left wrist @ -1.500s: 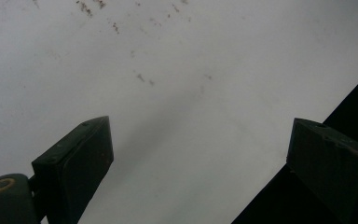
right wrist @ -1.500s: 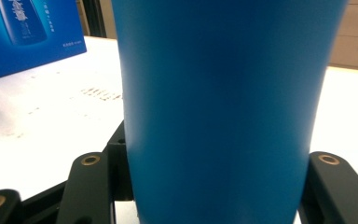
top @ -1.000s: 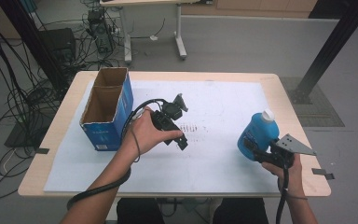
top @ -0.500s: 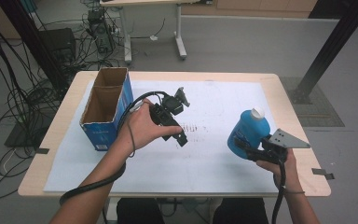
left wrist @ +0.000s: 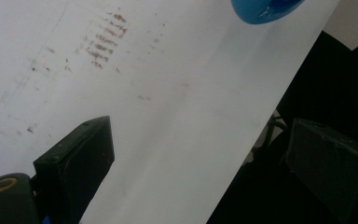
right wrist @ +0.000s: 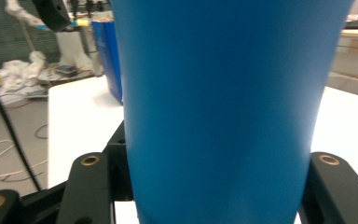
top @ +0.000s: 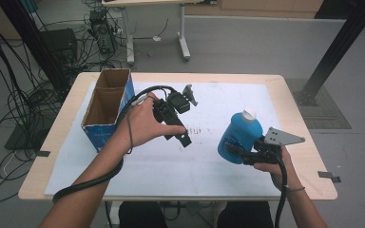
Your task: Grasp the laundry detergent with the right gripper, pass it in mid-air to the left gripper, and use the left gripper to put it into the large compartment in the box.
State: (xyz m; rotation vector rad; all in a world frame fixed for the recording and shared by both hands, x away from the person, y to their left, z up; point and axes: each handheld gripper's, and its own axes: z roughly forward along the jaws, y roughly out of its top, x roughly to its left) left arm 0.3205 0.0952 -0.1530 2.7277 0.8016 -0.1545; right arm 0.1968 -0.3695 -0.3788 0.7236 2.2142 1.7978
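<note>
A blue bottle (top: 237,135) with a white cap (top: 249,114) leans over the white sheet at the right. My right gripper (top: 240,153) is shut on its lower body. In the right gripper view the bottle (right wrist: 219,107) stands between the two black jaws, which press on its sides. My left gripper (top: 180,133) hangs above the middle of the sheet, pointing down and to the right. Its jaws stand wide open in the left gripper view, with nothing between its fingers (left wrist: 77,161). The bottle's bottom (left wrist: 265,7) shows at the top edge there.
An open blue cardboard box (top: 105,107) stands at the sheet's left end. The white sheet (top: 171,166) covers most of the wooden table (top: 309,171) and bears faint brown marks near its middle. Cables and table legs crowd the floor behind.
My right gripper has carried the bottle leftward toward the middle. My left gripper has risen a little and drifted left. Both keep the same jaw state.
</note>
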